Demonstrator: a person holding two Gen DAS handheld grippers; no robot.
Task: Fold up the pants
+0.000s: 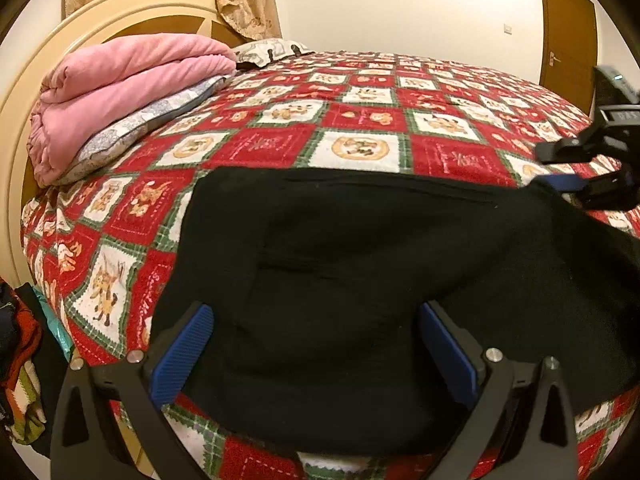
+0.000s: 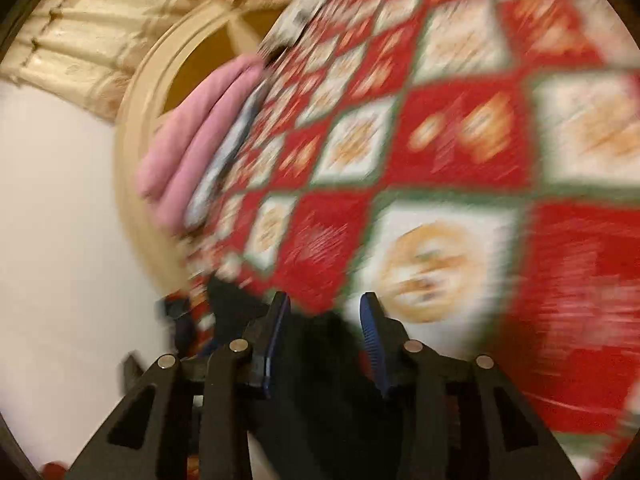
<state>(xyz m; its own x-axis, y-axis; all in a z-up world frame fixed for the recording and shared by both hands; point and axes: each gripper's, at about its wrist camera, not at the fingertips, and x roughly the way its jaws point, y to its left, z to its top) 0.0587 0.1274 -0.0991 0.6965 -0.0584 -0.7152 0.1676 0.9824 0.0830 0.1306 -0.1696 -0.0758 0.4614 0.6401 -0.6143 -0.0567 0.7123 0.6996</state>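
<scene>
The black pants [image 1: 360,272] lie spread on the red, white and green patchwork bedspread [image 1: 360,120]. My left gripper [image 1: 316,316] is open, its blue pads [image 1: 184,352] wide apart on either side of the black cloth near the bed's front edge. My right gripper [image 1: 560,168] shows at the right in the left wrist view, at the pants' far right corner. In the blurred right wrist view the right gripper [image 2: 326,304] stands partly open with black cloth [image 2: 320,356] between its fingers.
A folded pink blanket [image 1: 120,88] rests on a grey pillow [image 1: 152,120] at the bed's left, against a cream headboard [image 1: 24,92]. A second pillow [image 1: 272,50] lies behind. A brown door [image 1: 568,32] is at the right. Clothes [image 1: 20,360] hang left of the bed.
</scene>
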